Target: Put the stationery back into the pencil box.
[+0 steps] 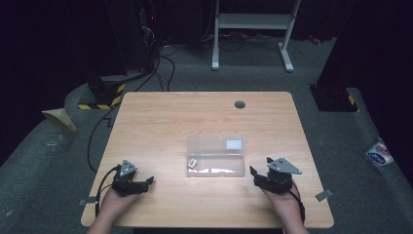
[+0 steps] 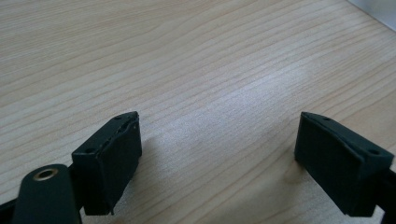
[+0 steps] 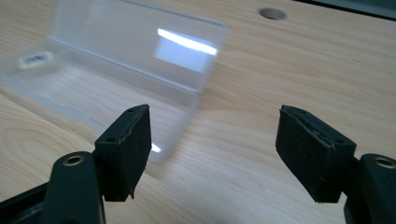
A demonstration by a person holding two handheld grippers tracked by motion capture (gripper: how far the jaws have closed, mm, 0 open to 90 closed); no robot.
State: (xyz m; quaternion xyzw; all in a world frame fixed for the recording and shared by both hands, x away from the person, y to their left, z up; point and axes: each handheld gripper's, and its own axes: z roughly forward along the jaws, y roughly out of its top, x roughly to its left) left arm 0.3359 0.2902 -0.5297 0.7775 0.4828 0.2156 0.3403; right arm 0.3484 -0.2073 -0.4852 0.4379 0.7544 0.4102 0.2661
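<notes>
Hands rest low at the near edge of the table (image 1: 160, 117), the left tongs (image 1: 146, 183) and the right tongs (image 1: 256, 174) both spread wide and empty, angled inward toward the clear plastic box (image 1: 215, 156) lying between them at mid-table.

1. No text, brand or number can be read anywhere.
2. The small label (image 1: 193, 162) in the clear plastic box (image 1: 215, 156) is too blurred to read.
3. The packet (image 1: 378, 153) on the floor at far right bears illegible print.
</notes>
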